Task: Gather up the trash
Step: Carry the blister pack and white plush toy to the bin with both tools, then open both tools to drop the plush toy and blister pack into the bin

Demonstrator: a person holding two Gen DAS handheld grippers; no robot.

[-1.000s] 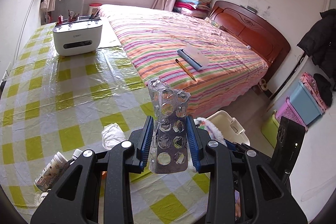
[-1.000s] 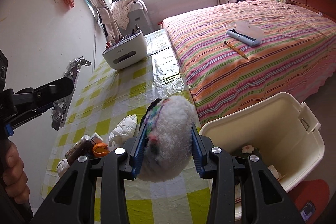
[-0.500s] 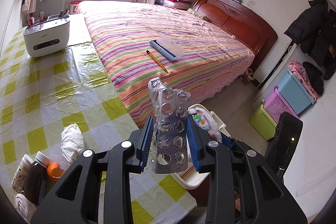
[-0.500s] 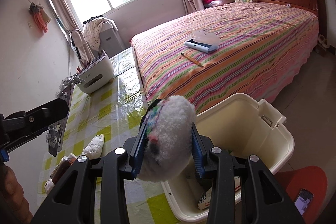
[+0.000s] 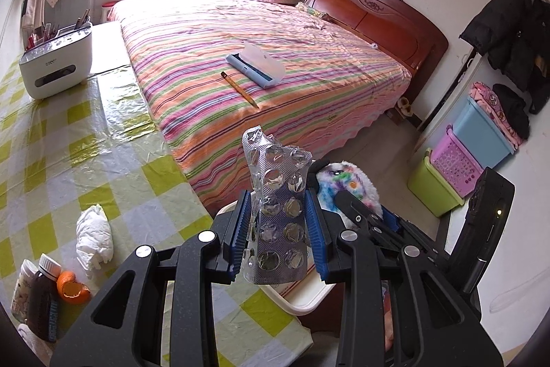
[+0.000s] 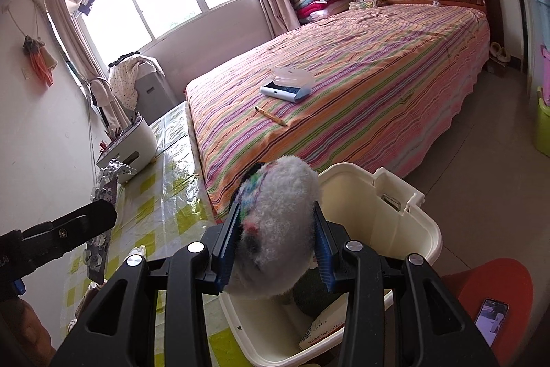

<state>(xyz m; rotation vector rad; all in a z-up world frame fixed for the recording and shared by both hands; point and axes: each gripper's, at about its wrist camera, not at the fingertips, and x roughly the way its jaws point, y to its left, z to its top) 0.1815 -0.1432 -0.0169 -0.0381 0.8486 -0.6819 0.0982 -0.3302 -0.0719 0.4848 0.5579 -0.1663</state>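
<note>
The left gripper (image 5: 277,231) clamps an empty blister pack (image 5: 277,215) upright, and the right gripper (image 6: 275,248) squeezes a fluffy ball (image 6: 278,229) over the cream bin (image 6: 417,224) beside the table (image 5: 68,140). To drop cleanly, each load should hang well inside the rim before its jaws part; the pack seems to sit near the bin's edge, though the gripper hides much of it. Both grippers tilt forward and downward.
</note>
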